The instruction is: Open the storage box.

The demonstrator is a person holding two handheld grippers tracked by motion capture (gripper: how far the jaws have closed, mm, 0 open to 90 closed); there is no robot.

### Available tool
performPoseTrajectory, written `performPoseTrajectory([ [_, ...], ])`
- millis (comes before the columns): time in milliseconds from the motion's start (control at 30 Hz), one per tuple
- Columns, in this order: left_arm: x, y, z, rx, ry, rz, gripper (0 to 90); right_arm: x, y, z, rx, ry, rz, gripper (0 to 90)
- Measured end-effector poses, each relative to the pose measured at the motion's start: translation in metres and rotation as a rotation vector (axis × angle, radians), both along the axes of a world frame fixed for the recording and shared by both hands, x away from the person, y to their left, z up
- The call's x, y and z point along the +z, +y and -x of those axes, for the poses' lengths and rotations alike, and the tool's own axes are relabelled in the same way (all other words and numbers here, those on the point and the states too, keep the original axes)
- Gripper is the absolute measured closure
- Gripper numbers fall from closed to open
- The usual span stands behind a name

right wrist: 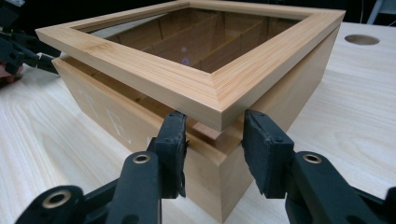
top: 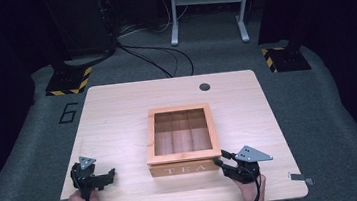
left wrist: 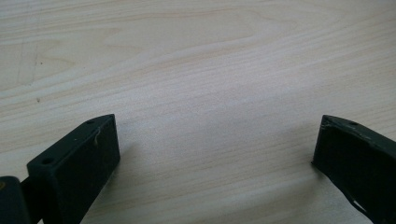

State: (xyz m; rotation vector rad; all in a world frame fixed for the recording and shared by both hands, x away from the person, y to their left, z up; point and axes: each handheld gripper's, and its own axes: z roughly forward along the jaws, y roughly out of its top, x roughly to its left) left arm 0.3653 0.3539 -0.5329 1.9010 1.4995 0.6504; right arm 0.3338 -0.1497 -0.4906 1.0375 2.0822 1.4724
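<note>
Tea box (top: 182, 140) mid-bench (top: 117, 112), lid (right wrist: 196, 79) slightly raised; right hand-held gripper (right wrist: 212, 135) pinches the lid's near right corner, while left hand-held gripper (top: 105, 177) rests wide, empty, well off the box's left.

The wooden box (top: 183, 150) on the bench (top: 118, 122) carries the word "TEA" in pale capital letters on its front wall, facing the person. On the grey floor (top: 30, 146) left of the bench, dark tape forms what looks like the numeral "6", though from this angle it could be another figure.
</note>
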Motion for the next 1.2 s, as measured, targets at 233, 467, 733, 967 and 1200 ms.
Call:
performPoseTrajectory([
  [233, 0.0, 0.0, 0.0, 0.0, 0.0, 0.0, 0.3, 0.008, 0.006, -0.004, -0.016, -0.03, -0.007, 60.2],
  [467, 0.0, 0.0, 0.0, -0.001, 0.0, -0.001, 0.3, 0.012, 0.012, -0.01, -0.045, -0.051, 0.006, 58.6],
  [733, 0.0, 0.0, 0.0, -0.001, 0.0, -0.001, 0.3, 0.019, 0.016, -0.018, -0.102, -0.05, 0.008, 55.8],
  [967, 0.0, 0.0, 0.0, 0.0, 0.0, -0.001, 0.3, 0.029, 0.018, -0.027, -0.138, -0.055, -0.025, 54.2],
  [1200, 0.0, 0.0, 0.0, -0.001, 0.0, -0.002, 0.3, 0.031, 0.018, -0.031, -0.147, -0.055, -0.03, 54.5],
])
